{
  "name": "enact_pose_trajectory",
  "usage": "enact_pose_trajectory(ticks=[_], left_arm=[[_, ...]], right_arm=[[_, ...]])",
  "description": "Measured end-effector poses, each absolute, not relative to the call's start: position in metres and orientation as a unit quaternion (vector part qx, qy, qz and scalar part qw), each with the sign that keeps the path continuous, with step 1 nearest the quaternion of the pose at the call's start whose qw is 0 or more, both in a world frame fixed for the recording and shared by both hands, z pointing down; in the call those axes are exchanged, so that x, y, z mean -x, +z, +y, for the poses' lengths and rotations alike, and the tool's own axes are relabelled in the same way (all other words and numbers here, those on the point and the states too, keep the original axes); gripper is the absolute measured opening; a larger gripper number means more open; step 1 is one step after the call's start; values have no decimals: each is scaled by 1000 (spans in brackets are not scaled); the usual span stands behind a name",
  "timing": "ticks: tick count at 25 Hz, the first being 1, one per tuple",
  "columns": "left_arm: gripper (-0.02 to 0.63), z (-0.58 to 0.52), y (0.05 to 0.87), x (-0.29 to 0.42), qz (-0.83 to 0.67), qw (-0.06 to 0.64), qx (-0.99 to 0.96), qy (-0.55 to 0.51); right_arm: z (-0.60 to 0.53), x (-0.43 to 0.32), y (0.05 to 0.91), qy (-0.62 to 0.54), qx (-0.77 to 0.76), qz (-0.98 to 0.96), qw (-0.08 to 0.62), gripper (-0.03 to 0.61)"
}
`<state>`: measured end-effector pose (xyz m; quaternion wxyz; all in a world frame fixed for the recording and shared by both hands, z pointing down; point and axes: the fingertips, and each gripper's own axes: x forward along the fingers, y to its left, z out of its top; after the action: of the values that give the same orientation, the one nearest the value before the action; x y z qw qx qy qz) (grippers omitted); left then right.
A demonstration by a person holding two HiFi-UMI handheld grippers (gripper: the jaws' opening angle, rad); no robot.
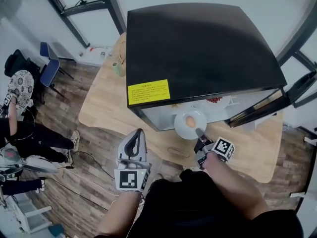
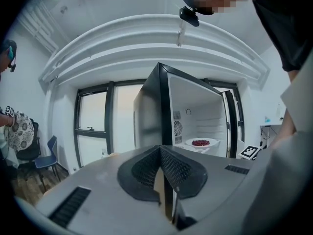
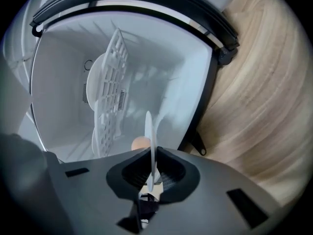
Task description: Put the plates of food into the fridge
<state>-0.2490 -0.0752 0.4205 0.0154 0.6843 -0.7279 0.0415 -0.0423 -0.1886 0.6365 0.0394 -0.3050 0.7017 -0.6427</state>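
Note:
A black mini fridge (image 1: 198,48) stands on the wooden table (image 1: 99,108) with its door (image 1: 262,108) swung open to the right. My right gripper (image 1: 198,132) is shut on the near rim of a white plate (image 1: 190,124) that carries an orange-brown piece of food (image 1: 190,121), just in front of the fridge opening. In the right gripper view the plate (image 3: 149,131) shows edge-on between the pads, facing the white wire shelf (image 3: 110,87). Another plate with red food (image 2: 200,142) sits inside on the shelf. My left gripper (image 1: 137,133) hangs low before the table, shut and empty.
A yellow label (image 1: 148,91) marks the fridge's front top edge. A small green cup (image 1: 117,68) stands on the table's far left corner. People sit at the left (image 1: 20,128) beside a blue chair (image 1: 47,51). Cables run across the wooden floor (image 1: 84,157).

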Motion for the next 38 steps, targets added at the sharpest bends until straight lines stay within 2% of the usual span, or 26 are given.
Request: enact_pose_trajectory(ticks=[15, 22, 25, 28, 33, 35, 38], left_arm=[[4, -71, 426, 271, -768, 28, -637, 58], [4, -59, 423, 288, -777, 24, -626, 62], [5, -53, 420, 294, -780, 20, -623, 61], [4, -48, 416, 300, -781, 14, -621, 61], [3, -43, 411, 308, -779, 8, -624, 60], [5, -42, 409, 310, -778, 5, -626, 59], [4, -44, 407, 309, -772, 2, -633, 57]], right_arm=[[-221, 96, 641, -612, 274, 741, -31, 41], [-237, 115, 635, -585, 287, 758, -31, 46], [-240, 119, 634, -538, 298, 786, -63, 70], [-239, 117, 641, -496, 323, 798, -116, 138], [-234, 103, 656, -410, 374, 800, -227, 166], [-234, 97, 658, -398, 390, 796, -237, 178], [-233, 94, 655, -410, 390, 795, -219, 179]])
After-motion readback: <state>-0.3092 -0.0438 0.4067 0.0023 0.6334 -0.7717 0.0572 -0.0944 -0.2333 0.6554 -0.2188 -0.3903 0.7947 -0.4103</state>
